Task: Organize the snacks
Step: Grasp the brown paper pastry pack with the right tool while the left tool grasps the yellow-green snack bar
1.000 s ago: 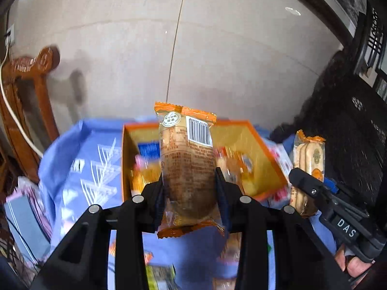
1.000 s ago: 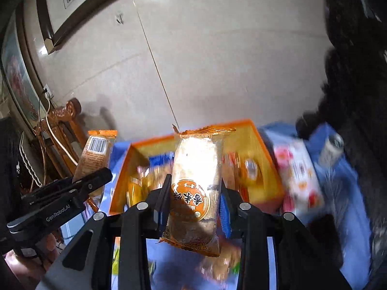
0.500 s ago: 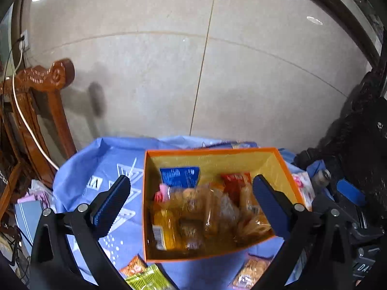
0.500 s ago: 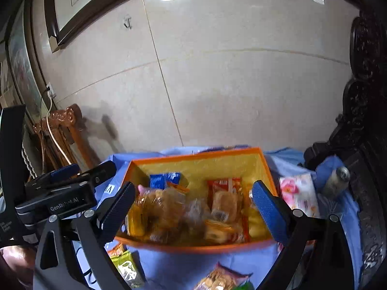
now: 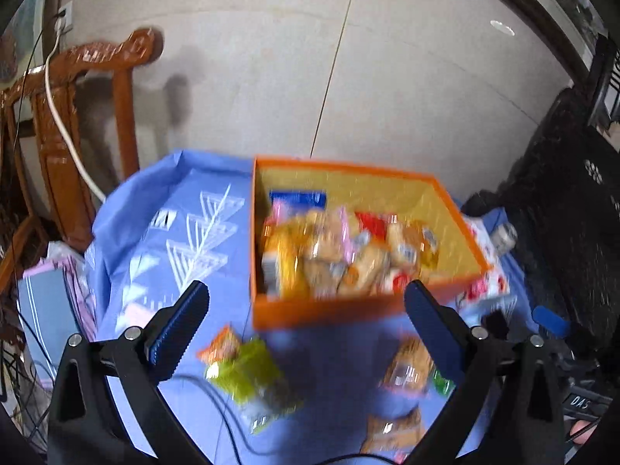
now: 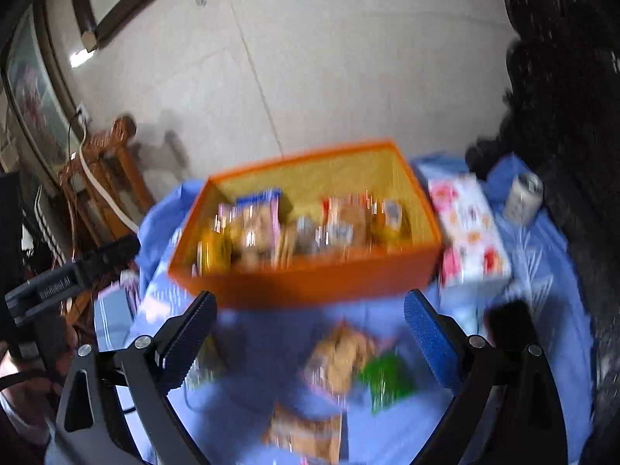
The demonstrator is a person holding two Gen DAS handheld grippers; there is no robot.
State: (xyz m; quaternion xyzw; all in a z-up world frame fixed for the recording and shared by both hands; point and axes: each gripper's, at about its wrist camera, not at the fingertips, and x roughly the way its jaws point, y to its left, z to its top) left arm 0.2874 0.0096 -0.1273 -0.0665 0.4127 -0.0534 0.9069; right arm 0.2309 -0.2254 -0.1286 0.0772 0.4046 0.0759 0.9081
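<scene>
An orange box (image 5: 321, 312) with a yellow lining sits on a blue cloth and holds several snack packets (image 5: 345, 255). It also shows in the right wrist view (image 6: 310, 283). My left gripper (image 5: 306, 321) is open and empty, near the box's front wall. My right gripper (image 6: 310, 329) is open and empty, also in front of the box. Loose packets lie on the cloth in front: a green and orange one (image 5: 248, 372), a brown biscuit packet (image 6: 341, 356) and a green one (image 6: 383, 383). Both views are blurred.
A floral tissue pack (image 6: 469, 228) and a can (image 6: 523, 193) lie right of the box. A carved wooden chair (image 5: 77, 128) with a white cable stands at the left. A tiled wall is behind. Dark furniture (image 5: 562, 193) stands at the right.
Both grippers held orange packets over the box a second ago, then opened and let them go into it. Both have since drawn back and tipped down toward the loose packets.
</scene>
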